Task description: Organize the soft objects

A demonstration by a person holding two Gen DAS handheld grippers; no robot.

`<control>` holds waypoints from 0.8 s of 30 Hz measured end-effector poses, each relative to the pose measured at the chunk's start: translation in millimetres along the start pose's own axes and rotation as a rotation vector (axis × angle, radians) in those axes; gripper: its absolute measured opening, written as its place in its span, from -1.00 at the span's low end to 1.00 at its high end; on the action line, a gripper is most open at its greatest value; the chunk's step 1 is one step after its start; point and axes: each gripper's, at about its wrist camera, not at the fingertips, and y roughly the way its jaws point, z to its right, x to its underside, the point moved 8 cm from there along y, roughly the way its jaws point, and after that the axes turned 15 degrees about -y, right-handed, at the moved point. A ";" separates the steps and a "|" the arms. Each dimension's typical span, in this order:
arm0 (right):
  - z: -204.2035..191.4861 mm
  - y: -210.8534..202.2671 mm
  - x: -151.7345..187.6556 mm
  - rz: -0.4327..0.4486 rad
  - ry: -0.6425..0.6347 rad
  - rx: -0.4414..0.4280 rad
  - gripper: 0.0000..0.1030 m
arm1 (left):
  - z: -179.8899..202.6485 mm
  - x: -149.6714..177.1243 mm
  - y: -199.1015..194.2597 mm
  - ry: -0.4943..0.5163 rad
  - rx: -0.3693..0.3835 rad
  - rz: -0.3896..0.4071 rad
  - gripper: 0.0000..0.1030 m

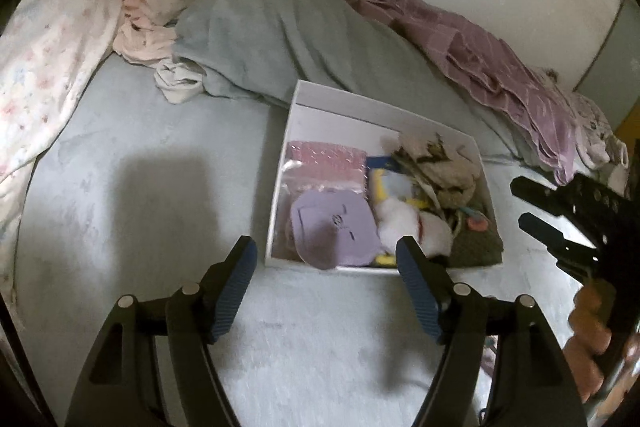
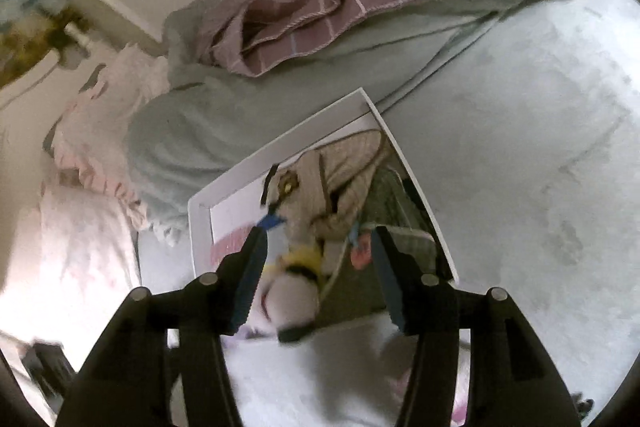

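A bed (image 1: 140,187) with a pale blue cover carries everything; a grey-blue blanket (image 1: 272,27) and a purple striped throw (image 1: 480,55) are heaped along its far side. Near the middle lies an open white box (image 1: 298,115), already holding soft things: a beige knitted garment (image 2: 344,171), a lilac pouch (image 1: 336,227), a white plush toy (image 1: 412,227). The box sits just ahead of both tools. The left tool (image 1: 326,255) is spread wide and empty at its near edge. The right tool (image 2: 318,247), nearer and over the box's right half, is partly open with nothing pinched; the toy lies directly below it.
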 end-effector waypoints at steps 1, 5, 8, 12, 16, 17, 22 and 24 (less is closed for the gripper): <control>-0.8 -3.5 3.1 0.001 -0.021 0.009 0.11 | 3.0 1.8 -2.8 0.012 0.004 -0.002 0.40; -14.8 -28.7 19.8 0.040 -0.185 0.070 0.11 | 12.9 7.0 -10.5 0.062 -0.001 0.003 0.40; -21.0 -54.8 31.3 0.146 -0.322 0.141 0.18 | 20.3 10.2 -17.9 0.103 -0.032 0.039 0.40; -25.1 -78.8 52.2 0.277 -0.489 0.197 0.64 | 25.7 26.0 -28.2 0.146 -0.064 0.114 0.40; -13.3 -91.8 85.3 0.346 -0.537 0.247 0.70 | 18.8 64.5 -24.6 0.285 -0.116 0.158 0.40; -10.7 -91.0 93.7 0.340 -0.538 0.251 0.70 | 16.6 70.5 -21.8 0.287 -0.115 0.155 0.41; 0.4 -77.0 134.0 0.336 -0.533 0.277 0.72 | 8.7 91.4 -7.8 0.250 -0.060 0.189 0.40; 2.8 -76.1 141.7 0.394 -0.534 0.337 0.72 | 9.0 94.0 -11.2 0.261 -0.065 0.242 0.40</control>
